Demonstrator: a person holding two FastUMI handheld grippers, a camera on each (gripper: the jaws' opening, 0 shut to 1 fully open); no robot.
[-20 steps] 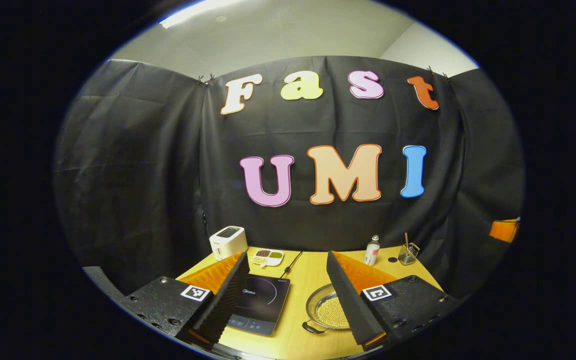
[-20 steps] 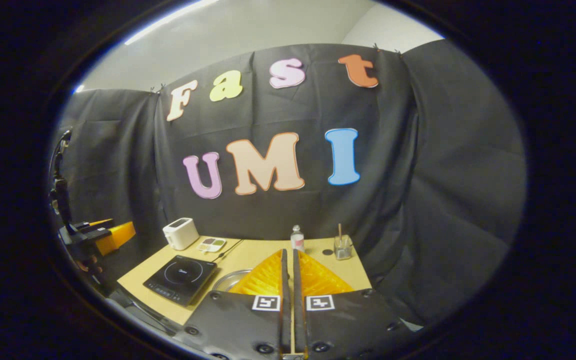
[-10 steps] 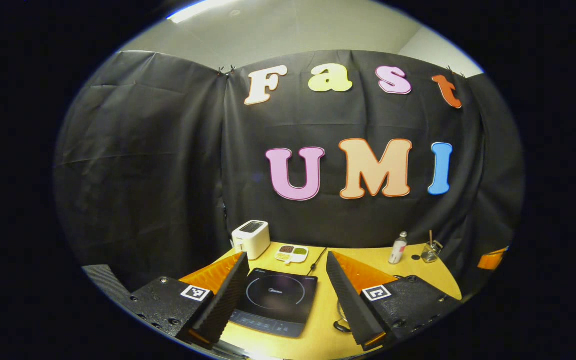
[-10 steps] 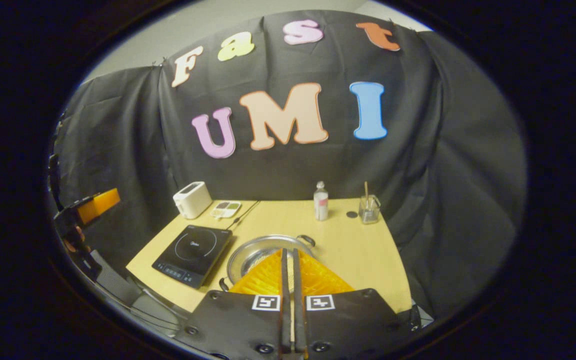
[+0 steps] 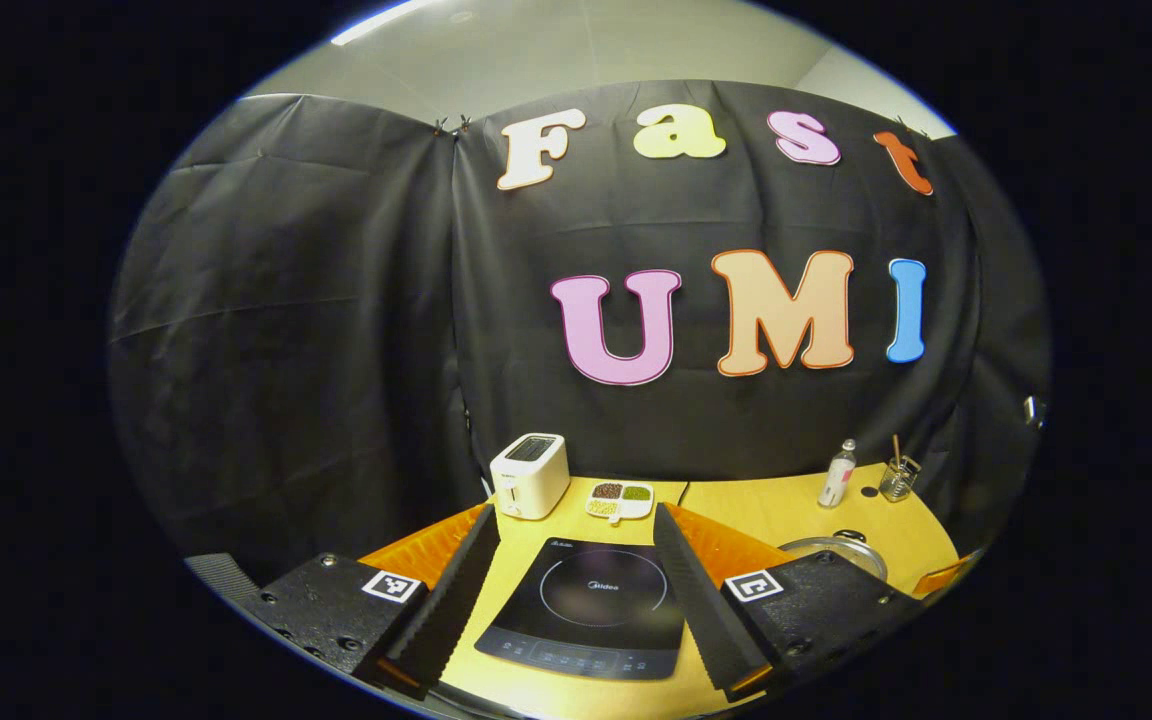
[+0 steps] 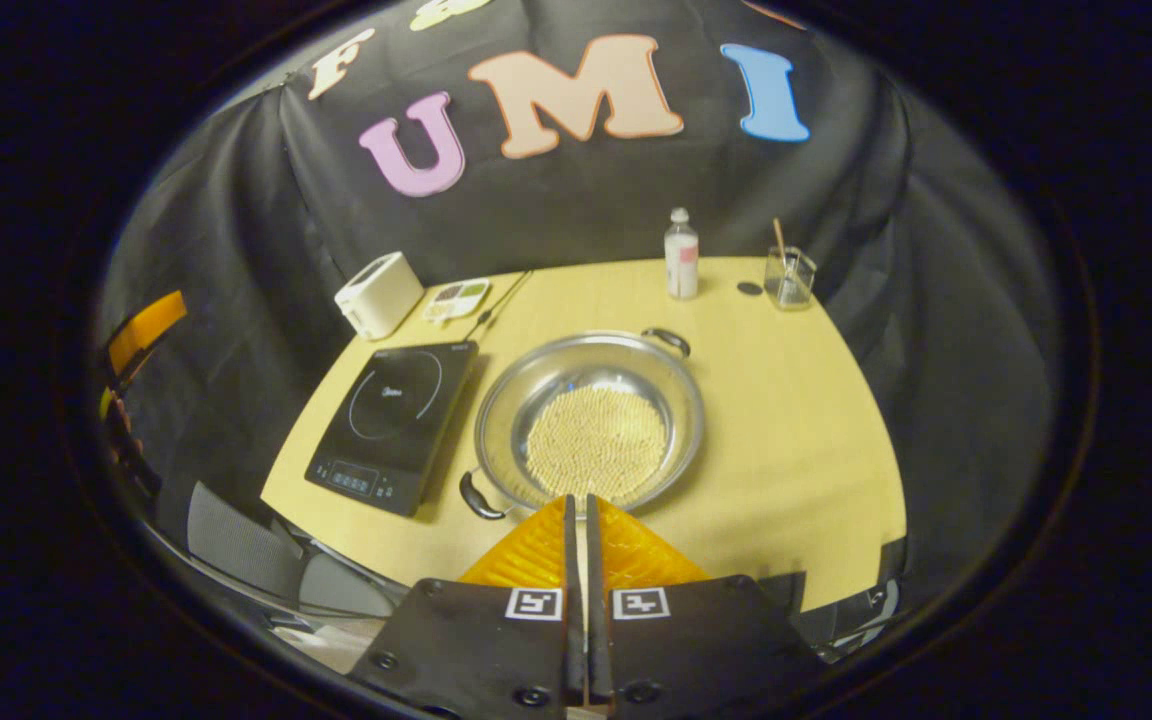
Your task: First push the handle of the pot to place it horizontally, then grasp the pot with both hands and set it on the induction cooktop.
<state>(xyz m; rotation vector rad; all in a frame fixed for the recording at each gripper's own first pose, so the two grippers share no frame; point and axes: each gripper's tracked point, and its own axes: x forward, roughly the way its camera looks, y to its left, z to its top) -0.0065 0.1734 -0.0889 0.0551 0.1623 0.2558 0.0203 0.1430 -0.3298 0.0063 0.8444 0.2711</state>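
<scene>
A steel pot [image 6: 591, 420] with pale beans in its bottom sits mid-table in the right gripper view. One black handle [image 6: 481, 497] points near-left and the other [image 6: 666, 340] far-right, so they lie on a diagonal. The black induction cooktop [image 6: 394, 420] lies just left of the pot. My right gripper [image 6: 577, 500] is shut with nothing in it and hovers above the pot's near rim. My left gripper [image 5: 574, 515] stands open, with the cooktop [image 5: 586, 610] framed between its fingers. The pot's rim [image 5: 831, 555] peeks out behind its right finger.
On the wooden table [image 6: 796, 420] a white toaster [image 6: 378, 293] and a small divided dish [image 6: 456, 296] stand at the back left. A bottle [image 6: 681, 255] and a glass with a stick [image 6: 789, 275] stand at the back right. A chair [image 6: 266, 550] sits by the near-left edge.
The right gripper view has tipped downward, so the whole pot and table top now show. The left gripper has swung left, bringing the cooktop between its fingers. Neither gripper changed state.
</scene>
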